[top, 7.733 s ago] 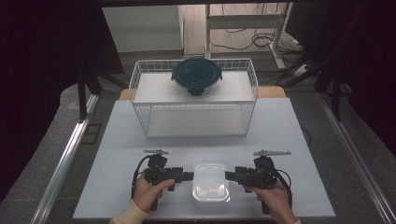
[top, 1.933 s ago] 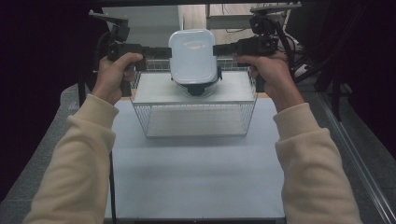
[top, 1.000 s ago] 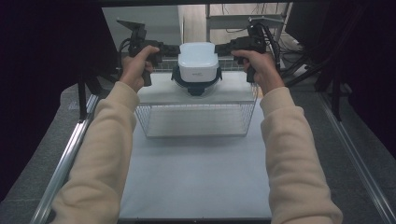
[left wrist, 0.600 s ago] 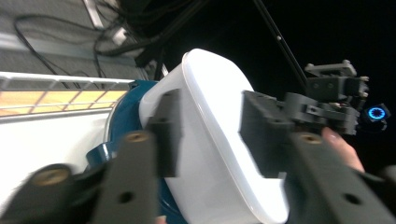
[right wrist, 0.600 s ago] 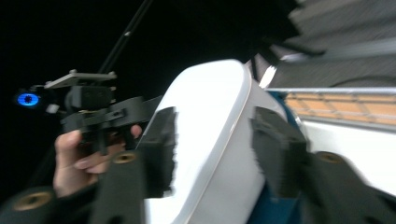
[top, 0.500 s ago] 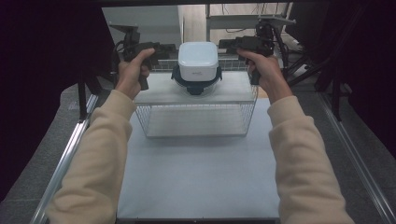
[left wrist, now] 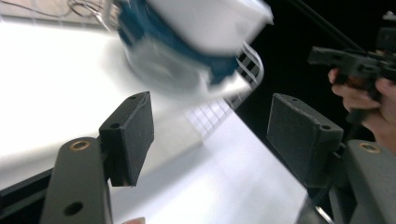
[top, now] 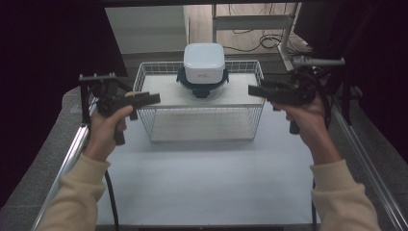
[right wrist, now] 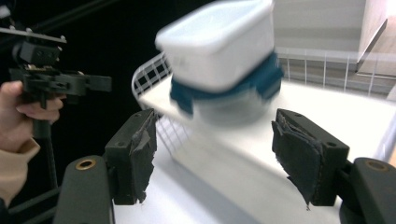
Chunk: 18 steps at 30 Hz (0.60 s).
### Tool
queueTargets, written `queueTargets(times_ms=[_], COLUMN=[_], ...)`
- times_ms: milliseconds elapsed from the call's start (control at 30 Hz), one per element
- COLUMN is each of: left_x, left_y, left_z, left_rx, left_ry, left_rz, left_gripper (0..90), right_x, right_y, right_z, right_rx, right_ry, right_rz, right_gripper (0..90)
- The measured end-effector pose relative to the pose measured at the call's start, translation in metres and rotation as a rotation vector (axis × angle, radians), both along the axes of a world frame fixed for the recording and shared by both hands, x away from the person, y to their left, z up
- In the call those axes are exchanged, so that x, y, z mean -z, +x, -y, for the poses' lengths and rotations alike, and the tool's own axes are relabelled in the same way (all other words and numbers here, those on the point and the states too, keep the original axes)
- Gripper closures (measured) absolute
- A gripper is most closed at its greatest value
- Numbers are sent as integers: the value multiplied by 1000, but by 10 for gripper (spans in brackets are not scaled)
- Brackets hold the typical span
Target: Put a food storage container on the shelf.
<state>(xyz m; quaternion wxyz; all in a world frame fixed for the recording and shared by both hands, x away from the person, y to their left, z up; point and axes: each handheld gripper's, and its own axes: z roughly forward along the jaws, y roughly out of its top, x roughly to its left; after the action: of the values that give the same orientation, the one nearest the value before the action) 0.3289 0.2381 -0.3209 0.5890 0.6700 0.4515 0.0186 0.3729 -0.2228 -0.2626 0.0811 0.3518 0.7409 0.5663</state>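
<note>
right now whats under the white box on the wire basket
The white box sits on a round container with a dark blue lid, itself on the basket's white shelf. The lid's middle is covered.

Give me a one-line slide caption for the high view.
White container stacked on the blue-lidded round one atop the wire basket; left gripper and right gripper open, flanking it.

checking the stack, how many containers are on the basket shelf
2: a white box sits on a blue-lidded bowl, mid-shelf on the wire basket. Others could hide behind.
</note>
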Motion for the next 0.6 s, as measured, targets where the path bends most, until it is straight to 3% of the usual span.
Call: queueTargets(times_ms=[67, 167, 267, 300, 333, 400, 467, 500, 533, 600], left_x=[12, 38, 59, 66, 74, 87, 100, 106, 111, 125], left_y=[-16, -41, -54, -58, -61, -67, -73, -76, -78, -82], left_z=[-1, 2, 4, 5, 5, 6, 9, 11, 13, 19], left_rx=[-6, -18, -18, -16, -11, -30, -33, -31, -27, -15], left_ry=[23, 102, 131, 132, 138, 158, 182, 186, 190, 214], left_rz=[16, 28, 17, 9, 1, -2, -7, -16, -23, -41], left_gripper=[306, 304, 298, 293, 293, 284, 274, 263, 263, 248], right_x=[14, 38, 62, 78, 78, 97, 113, 133, 133, 152], right_y=[-18, -41, -59, -67, -67, -75, -78, -79, -79, -80], right_z=[6, 12, 15, 16, 16, 16, 18, 21, 21, 23], right_rx=[-2, -1, 6, 0, 0, 8, -8, -13, -13, -5], right_ry=[-20, -39, -74, -108, -108, -135, -121, -112, -112, -130], right_rz=[20, 44, 60, 58, 58, 62, 29, -26, -26, -61], right_gripper=[304, 304, 296, 282, 282, 276, 276, 270, 270, 260])
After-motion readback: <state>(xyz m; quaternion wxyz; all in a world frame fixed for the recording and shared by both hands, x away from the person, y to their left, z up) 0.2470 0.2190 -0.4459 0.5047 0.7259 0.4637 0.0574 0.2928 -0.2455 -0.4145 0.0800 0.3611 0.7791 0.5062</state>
